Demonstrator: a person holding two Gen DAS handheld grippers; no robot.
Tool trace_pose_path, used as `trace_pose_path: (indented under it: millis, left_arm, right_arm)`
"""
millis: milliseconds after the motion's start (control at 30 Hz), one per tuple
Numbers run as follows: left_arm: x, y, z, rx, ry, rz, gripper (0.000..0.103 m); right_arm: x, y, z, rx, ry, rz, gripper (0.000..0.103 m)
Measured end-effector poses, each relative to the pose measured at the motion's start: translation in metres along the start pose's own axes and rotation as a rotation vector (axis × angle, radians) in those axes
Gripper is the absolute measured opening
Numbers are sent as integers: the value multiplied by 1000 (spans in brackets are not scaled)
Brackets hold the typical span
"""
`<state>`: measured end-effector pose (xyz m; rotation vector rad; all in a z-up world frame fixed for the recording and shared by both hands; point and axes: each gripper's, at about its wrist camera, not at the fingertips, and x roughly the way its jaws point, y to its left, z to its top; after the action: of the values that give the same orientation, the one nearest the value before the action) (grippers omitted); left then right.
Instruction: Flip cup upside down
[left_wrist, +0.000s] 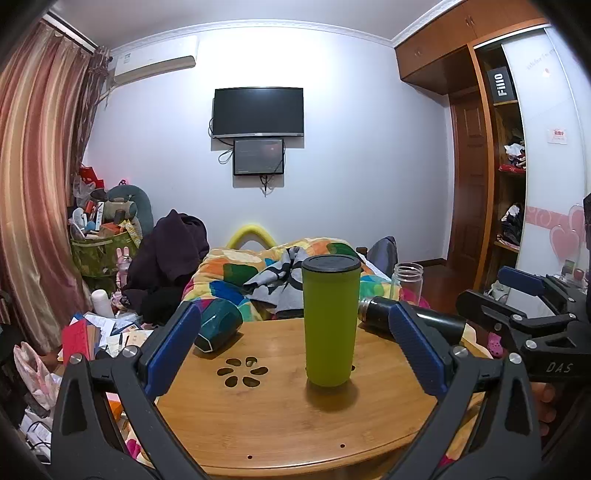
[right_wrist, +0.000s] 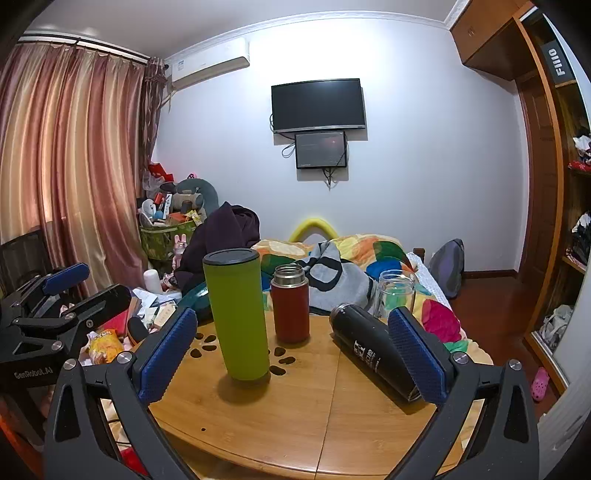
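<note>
- The left gripper (left_wrist: 295, 354) is being held wide open, with nothing gripped.
- The green cup (right_wrist: 238, 314) is being kept upright on the wooden table (right_wrist: 295, 413), at twelve o'clock between the left gripper's pads.
- A black bottle (right_wrist: 373, 354) is lying at two o'clock of the cup.
- The right gripper (right_wrist: 291, 354) is being held wide open and empty.
</note>
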<state>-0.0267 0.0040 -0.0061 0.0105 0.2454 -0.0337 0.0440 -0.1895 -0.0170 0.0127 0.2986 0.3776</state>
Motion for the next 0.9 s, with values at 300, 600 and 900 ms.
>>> trace_pose_path:
  millis: [300, 600, 900]
  left_arm:
    - [5, 2, -1, -19, 21, -11, 103]
    - [6, 2, -3, -14, 18, -9, 103]
    - [3, 4, -2, -13, 9, -4, 103]
  right_arm:
    - [0, 1, 0, 1, 0, -1, 103]
    - [-1, -1, 1, 9, -1, -1, 103]
    - [-1, -1, 1, 8, -3, -2, 103]
